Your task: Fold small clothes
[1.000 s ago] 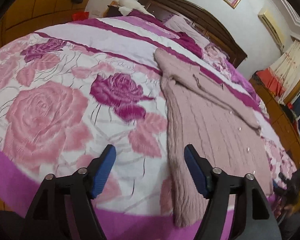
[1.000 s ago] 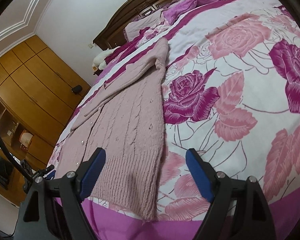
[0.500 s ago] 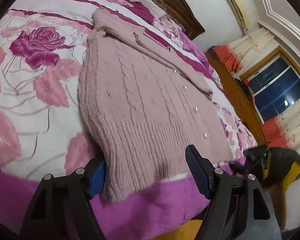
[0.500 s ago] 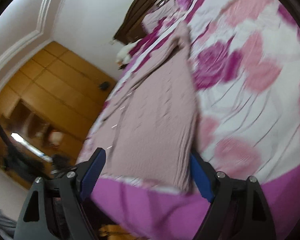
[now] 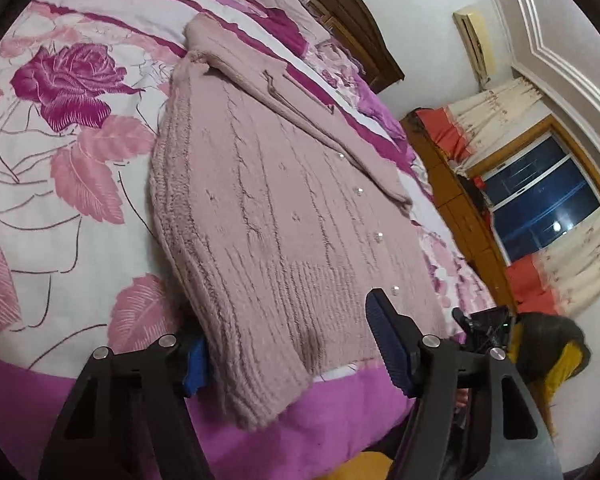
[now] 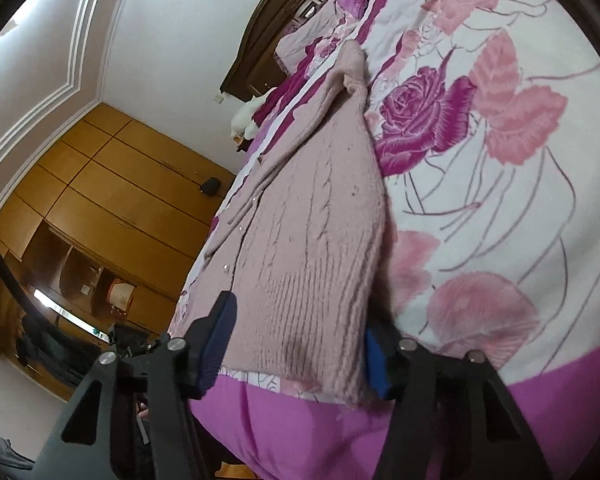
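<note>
Blue-padded and spread wide, the left tool straddles the near hem of a dusty-pink cable-knit cardigan: one pad sits tucked beside the knit's left edge, the other stands over the ribbed hem near the lowest pearl button. Its jaws are not pressed on anything yet. The right tool is likewise spread, with the hem corner at the cardigan's opposite side lying between its pads; one pad hovers over the ribbing, the other is half hidden behind the garment's edge. Whether either pad actually touches the wool I cannot tell.

The cardigan lies flat at the foot edge of the bed, its hem just reaching the purple border of the rose-printed cover, its body running up toward the headboard. One sleeve is laid diagonally across the chest, and the button row shows down one side. Beyond it, pillows rest against the headboard; a curtained window stands off one side of the bed and a wooden wardrobe off the other.

As for progress, the garment looks smoothed out and a sleeve seems already brought in, so the folding is at an early stage. Judging from the tools' placement, the step in hand is taking both hem corners. Still to do: close on the hem, carry it up toward the collar, and square up the bundle.
</note>
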The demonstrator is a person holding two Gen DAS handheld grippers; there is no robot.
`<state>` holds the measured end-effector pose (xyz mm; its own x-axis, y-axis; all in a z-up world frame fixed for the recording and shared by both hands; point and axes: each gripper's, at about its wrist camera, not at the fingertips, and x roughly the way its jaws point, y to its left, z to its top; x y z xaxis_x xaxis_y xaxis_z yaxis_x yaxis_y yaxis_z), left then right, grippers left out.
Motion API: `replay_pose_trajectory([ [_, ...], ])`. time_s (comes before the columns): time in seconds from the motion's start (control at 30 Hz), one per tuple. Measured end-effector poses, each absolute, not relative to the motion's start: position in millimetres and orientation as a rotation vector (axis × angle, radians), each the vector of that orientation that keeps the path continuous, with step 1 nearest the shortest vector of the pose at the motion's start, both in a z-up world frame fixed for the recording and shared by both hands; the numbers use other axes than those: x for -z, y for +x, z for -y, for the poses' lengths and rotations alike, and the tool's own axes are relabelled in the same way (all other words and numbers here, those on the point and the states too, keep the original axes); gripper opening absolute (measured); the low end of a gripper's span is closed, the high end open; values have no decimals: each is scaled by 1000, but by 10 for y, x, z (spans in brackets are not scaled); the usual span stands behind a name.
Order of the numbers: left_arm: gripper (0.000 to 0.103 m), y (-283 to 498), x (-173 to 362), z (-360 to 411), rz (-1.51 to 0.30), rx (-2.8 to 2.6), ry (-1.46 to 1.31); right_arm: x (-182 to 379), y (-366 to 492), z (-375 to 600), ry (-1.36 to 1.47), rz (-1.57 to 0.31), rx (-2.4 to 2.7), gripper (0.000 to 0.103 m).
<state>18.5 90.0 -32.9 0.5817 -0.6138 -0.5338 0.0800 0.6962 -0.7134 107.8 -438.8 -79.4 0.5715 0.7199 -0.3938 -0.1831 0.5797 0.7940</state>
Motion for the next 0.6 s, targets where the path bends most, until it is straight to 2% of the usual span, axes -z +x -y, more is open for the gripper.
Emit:
replay_pose_trajectory([
  [0.13, 35, 211, 381, -982, -863, 408, -755, 834, 1061, 4444, 770, -803, -554, 39],
  [0.23, 23, 185, 407, -1036, -862, 383, -772, 859, 1021, 4481, 744, -814, -531, 26],
  [0.3, 8, 184, 426, -1051, -882, 356, -755, 873, 1014, 4480, 729, -820, -506, 17],
  [0.37, 0, 159, 464, -1109, -896, 327, -760, 885, 999, 4500, 721, -823, -494, 10],
  [0.47, 0, 94, 492, -1192, -889, 320, -820, 860, 1002, 4485, 708, -816, -498, 9],
  [0.6, 0, 30, 426, -1152, -864, 302, -769, 814, 948, 4461, 690, -802, -517, 8],
])
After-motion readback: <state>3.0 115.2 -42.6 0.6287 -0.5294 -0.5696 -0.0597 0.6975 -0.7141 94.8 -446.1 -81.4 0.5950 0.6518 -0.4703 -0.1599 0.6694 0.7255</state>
